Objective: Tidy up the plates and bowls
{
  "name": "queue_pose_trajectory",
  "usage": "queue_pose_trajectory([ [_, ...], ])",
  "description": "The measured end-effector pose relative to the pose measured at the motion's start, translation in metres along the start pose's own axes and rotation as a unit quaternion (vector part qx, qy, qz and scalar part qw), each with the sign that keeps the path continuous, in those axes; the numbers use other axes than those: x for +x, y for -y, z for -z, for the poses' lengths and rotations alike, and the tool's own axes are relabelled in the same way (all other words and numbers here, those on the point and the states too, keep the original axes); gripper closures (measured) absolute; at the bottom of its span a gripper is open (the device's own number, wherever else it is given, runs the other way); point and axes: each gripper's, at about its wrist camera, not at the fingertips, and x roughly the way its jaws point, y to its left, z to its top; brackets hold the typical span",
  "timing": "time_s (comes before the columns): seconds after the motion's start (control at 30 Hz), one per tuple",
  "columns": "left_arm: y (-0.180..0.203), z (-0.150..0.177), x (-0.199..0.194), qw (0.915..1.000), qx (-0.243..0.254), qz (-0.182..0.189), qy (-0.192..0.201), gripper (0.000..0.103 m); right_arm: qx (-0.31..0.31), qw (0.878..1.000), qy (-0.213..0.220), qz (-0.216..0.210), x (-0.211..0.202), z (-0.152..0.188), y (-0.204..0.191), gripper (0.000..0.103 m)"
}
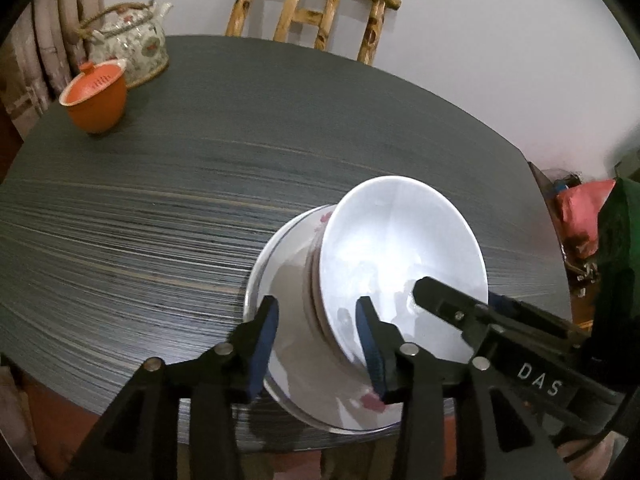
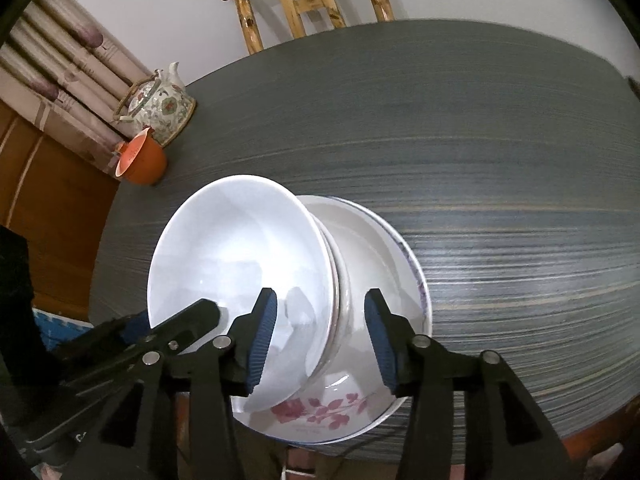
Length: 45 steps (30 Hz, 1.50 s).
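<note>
Bowls (image 2: 240, 264) stacked on plates (image 2: 384, 236) at the table's (image 1: 160, 200) near edge; both my grippers, left (image 1: 318, 344) and right (image 2: 320, 336), part-open, gripping nothing (rims merely straddled) — next, back clear.

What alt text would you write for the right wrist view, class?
An open claw straddles the rim of stacked white bowls on a flowered plate at a dark table's edge. Behind stand an orange cup, teapot and wooden chair.

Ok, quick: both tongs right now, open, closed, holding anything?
Left tongs: open, astride the rim of the top white bowl, pads not pressing it.
Right tongs: open, astride the same bowl's opposite rim, holding nothing.
</note>
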Motion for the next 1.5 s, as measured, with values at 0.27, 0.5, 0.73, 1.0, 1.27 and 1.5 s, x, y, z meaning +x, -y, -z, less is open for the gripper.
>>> queue_pose_trajectory([
  [0.27, 0.003, 0.016, -0.030, 0.9984, 0.017, -0.029, 0.047, 0.055, -0.010, 0.999, 0.035, 0.012, -0.023, 0.007, -0.003, 0.044],
  [0.5, 0.001, 0.037, -0.055, 0.9959, 0.030, -0.046, 0.072, 0.054, -0.017, 0.996, 0.086, 0.030, -0.056, 0.018, -0.007, 0.036],
  [0.73, -0.002, 0.055, -0.072, 0.9932, 0.034, -0.064, 0.092, 0.054, -0.038, 0.991, 0.121, 0.048, -0.078, 0.036, -0.016, 0.031],
  [1.0, 0.005, 0.077, -0.081, 0.9874, 0.052, -0.103, 0.109, 0.054, -0.065, 0.983, 0.155, 0.077, -0.094, 0.063, -0.028, 0.024],
  [1.27, 0.004, 0.093, -0.081, 0.9875, 0.053, -0.105, 0.105, 0.053, -0.069, 0.980, 0.164, 0.084, -0.093, 0.087, -0.033, 0.018],
  [1.5, 0.001, 0.102, -0.079, 0.9873, 0.049, -0.111, 0.103, 0.053, -0.070, 0.982, 0.157, 0.082, -0.089, 0.105, -0.034, 0.012],
])
